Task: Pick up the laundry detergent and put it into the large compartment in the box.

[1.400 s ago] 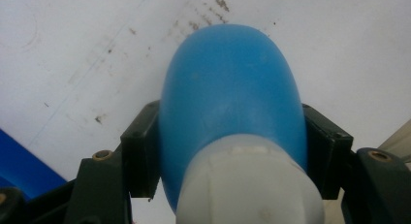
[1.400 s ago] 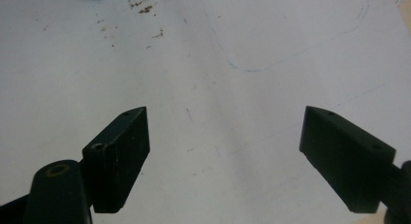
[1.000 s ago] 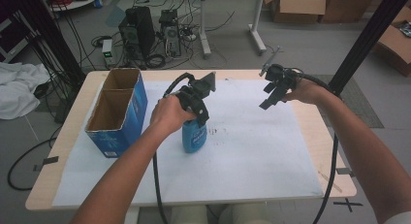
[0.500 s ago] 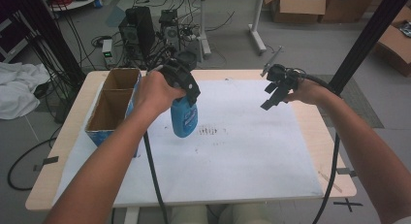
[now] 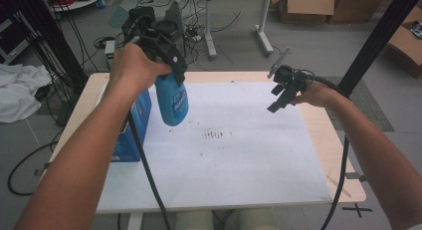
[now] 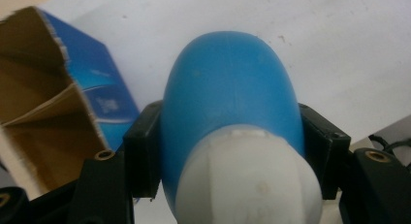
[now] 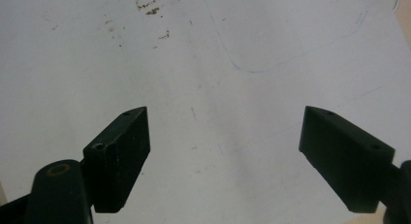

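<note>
In the high view, the left claw (image 5: 171, 65) holds a blue bottle (image 5: 172, 99) aloft at upper left, above the white-covered worktop (image 5: 239, 155), beside a blue carton (image 5: 130, 126). The left gripper view shows both jaws clamping the bottle. The right gripper view shows the right claw (image 7: 223, 158) gaping, empty.

Soft, even light is falling on my table (image 5: 318, 155); the blue bottle (image 6: 228, 103) is blurring close up, and shadows are staying faint.
</note>
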The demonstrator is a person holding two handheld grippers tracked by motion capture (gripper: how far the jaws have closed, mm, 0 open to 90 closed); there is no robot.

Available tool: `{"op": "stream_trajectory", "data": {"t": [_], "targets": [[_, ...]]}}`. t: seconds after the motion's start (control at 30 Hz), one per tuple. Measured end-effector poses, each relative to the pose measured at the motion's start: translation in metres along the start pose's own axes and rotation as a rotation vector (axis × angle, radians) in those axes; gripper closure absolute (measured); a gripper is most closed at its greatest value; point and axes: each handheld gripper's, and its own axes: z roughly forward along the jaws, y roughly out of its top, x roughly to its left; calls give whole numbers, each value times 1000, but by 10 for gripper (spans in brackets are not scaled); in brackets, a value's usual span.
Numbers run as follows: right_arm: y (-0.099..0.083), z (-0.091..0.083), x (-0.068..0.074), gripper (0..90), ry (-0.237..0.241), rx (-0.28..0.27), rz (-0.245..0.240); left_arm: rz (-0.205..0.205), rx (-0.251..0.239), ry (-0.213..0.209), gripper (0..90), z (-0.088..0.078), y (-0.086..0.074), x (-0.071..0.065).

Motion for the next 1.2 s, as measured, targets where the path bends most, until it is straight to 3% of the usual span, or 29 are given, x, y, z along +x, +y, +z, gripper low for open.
{"op": "stream_trajectory", "data": {"t": [0.17,0.37,0.57,0.87,1.2], "targets": [[0,0,-1,185,-1,-1,-5,-66,-15,35,379,-18,-2,16],[2,1,-1,185,1,0,-4,-112,-9,62,379,-38,-6,36],[2,2,0,184,4,2,-6,-187,-31,70,379,-56,-14,58],[4,2,-1,184,4,7,-8,-281,-45,134,380,-64,-24,80],[3,2,-1,184,3,9,-3,-329,-46,165,380,-58,-32,96]]}}
